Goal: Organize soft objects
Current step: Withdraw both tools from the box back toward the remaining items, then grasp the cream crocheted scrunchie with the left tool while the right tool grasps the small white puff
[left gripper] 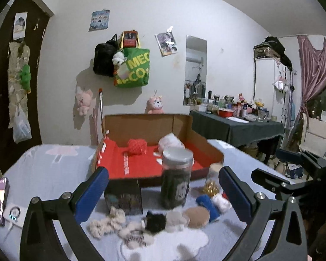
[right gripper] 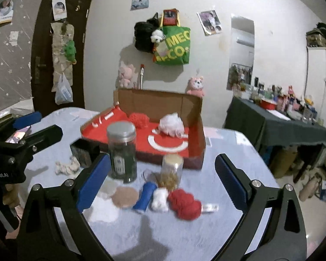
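Right wrist: fluffy red yarn bundle (right gripper: 184, 203)

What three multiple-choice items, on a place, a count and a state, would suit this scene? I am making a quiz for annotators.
1. Where is the fluffy white pompom?
A. inside the red-lined cardboard box
B. on the dark jar's lid
C. hanging on the wall

2. How many soft things lie in the box?
A. none
B. two
C. five

3. How is the right gripper?
A. shut on a jar
B. shut on yarn
C. open, empty

Answers: 1 A, it rests on the red lining; 2 B, the pompom and a red knitted ball; 3 C, its blue pads stand wide apart.
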Action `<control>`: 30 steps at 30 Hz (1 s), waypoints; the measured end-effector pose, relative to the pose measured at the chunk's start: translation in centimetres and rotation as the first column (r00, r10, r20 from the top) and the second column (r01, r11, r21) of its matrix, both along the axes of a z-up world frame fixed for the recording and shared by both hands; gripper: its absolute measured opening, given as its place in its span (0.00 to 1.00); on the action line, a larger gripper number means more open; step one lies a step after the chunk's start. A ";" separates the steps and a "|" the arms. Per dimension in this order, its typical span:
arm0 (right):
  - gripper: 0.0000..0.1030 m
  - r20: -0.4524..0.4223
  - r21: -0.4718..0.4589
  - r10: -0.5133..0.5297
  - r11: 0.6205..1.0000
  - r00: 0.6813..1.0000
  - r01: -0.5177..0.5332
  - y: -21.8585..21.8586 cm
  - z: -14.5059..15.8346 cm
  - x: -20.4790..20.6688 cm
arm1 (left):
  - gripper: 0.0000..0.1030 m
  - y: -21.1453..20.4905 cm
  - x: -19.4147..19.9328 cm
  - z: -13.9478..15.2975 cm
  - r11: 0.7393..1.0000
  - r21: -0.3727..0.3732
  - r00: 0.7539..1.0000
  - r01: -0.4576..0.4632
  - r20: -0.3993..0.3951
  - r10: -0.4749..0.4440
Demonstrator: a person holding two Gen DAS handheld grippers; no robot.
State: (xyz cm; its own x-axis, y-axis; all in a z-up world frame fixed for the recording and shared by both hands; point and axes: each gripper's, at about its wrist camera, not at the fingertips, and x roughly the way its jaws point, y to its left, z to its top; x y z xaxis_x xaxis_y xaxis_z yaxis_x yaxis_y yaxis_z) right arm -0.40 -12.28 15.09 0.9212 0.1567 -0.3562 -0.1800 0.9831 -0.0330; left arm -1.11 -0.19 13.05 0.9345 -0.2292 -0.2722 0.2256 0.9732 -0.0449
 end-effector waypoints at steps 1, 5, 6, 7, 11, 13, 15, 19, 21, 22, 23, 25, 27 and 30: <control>0.96 -0.008 0.003 -0.006 1.000 1.000 0.006 -0.1 -0.5 -0.1 | 1.00 0.0 -0.1 -0.6 1.000 -0.002 1.000 -0.002 -0.011 0.002; 0.95 -0.042 0.000 -0.026 1.000 0.999 0.026 0.0 -3.2 0.1 | 1.00 0.0 0.2 -3.2 1.000 0.015 0.998 -0.017 -0.064 0.018; 0.95 -0.051 0.001 -0.030 1.000 0.998 0.030 0.0 -3.8 0.2 | 1.00 0.0 0.5 -4.0 1.000 0.018 0.996 -0.022 -0.086 0.024; 0.95 -0.069 0.003 -0.033 0.999 0.997 0.033 -0.1 -4.6 0.5 | 1.00 0.1 0.7 -4.8 1.000 0.017 0.994 -0.023 -0.107 0.024; 0.95 -0.129 0.007 -0.038 0.999 0.991 0.040 -0.2 -6.9 1.4 | 1.00 0.6 1.8 -7.2 1.000 0.002 0.981 -0.031 -0.192 0.030; 0.95 -0.150 0.011 -0.038 0.999 0.988 0.040 -0.3 -7.8 1.7 | 1.00 0.7 2.2 -7.8 0.999 0.004 0.976 -0.035 -0.213 0.035; 0.95 -0.166 0.019 -0.040 0.999 0.985 0.044 -0.4 -8.3 2.1 | 1.00 0.6 2.4 -8.2 0.999 0.013 0.974 -0.038 -0.223 0.040; 0.95 -0.187 0.036 -0.039 0.998 0.982 0.047 -0.6 -8.7 2.7 | 1.00 0.7 2.9 -8.5 0.999 0.026 0.971 -0.041 -0.233 0.046; 0.95 -0.194 0.042 -0.037 0.998 0.980 0.046 -0.8 -8.9 3.0 | 1.00 0.8 3.0 -8.6 0.999 0.031 0.970 -0.040 -0.241 0.046; 0.95 -0.199 0.046 -0.033 0.998 0.980 0.042 -0.8 -9.0 3.1 | 1.00 0.9 3.2 -8.5 0.999 0.033 0.968 -0.041 -0.245 0.048; 0.95 -0.204 0.049 -0.029 0.998 0.979 0.040 -0.9 -9.0 3.3 | 1.00 1.0 3.3 -8.5 0.998 0.035 0.967 -0.045 -0.248 0.052; 0.95 -0.211 0.057 -0.021 0.998 0.977 0.034 -0.9 -9.0 3.5 | 1.00 1.3 3.6 -8.4 0.998 0.042 0.965 -0.052 -0.254 0.061; 0.95 -0.214 0.063 -0.013 0.998 0.977 0.027 -0.9 -9.1 3.7 | 1.00 1.7 3.9 -8.4 0.997 0.047 0.964 -0.056 -0.259 0.066; 0.95 -0.220 0.070 -0.002 0.997 0.975 0.018 -0.8 -9.1 4.0 | 1.00 2.6 4.1 -8.3 0.996 0.057 0.961 -0.073 -0.263 0.086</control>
